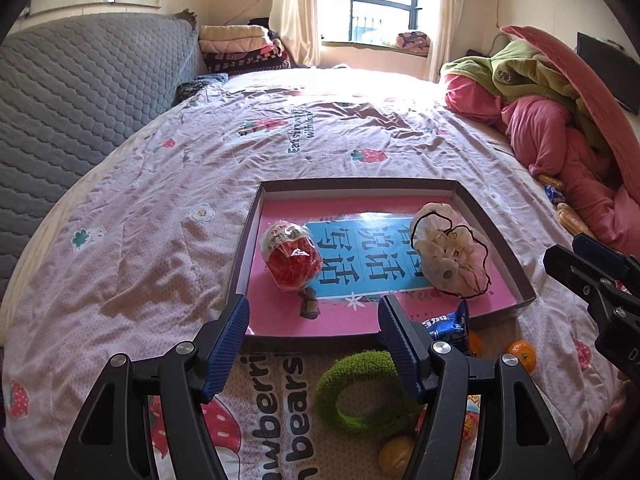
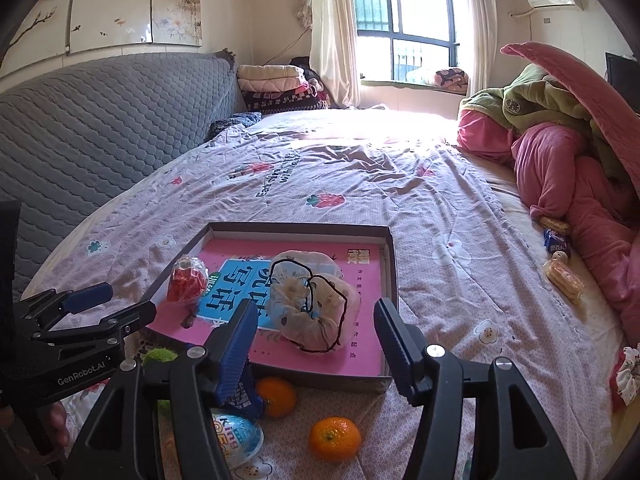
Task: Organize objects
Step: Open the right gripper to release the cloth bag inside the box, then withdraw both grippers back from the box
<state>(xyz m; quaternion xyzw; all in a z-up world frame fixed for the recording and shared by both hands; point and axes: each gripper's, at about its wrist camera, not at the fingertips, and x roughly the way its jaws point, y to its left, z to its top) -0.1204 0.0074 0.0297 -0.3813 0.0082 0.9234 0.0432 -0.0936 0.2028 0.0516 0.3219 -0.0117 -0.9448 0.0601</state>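
A shallow dark box (image 1: 494, 216) (image 2: 390, 264) with a pink book inside lies on the bed. In it sit a red wrapped snack bag (image 1: 292, 254) (image 2: 186, 278) and a clear bag of white round snacks (image 1: 448, 252) (image 2: 308, 300). In front of the box lie a green ring (image 1: 360, 390), a blue Oreo packet (image 1: 448, 324), oranges (image 2: 334, 438) (image 2: 276, 396) (image 1: 520, 354) and a blue egg-shaped pack (image 2: 236, 436). My left gripper (image 1: 314, 344) is open and empty over the box's near edge. My right gripper (image 2: 316, 344) is open and empty, just short of the white snack bag.
A grey quilted headboard (image 1: 80, 88) runs along the left. Pink and green bedding (image 2: 560, 160) is piled at the right, with loose snack packets (image 2: 560, 272) beside it. Folded blankets (image 2: 276, 84) are stacked near the window. A yellow fruit (image 1: 396, 454) lies by the ring.
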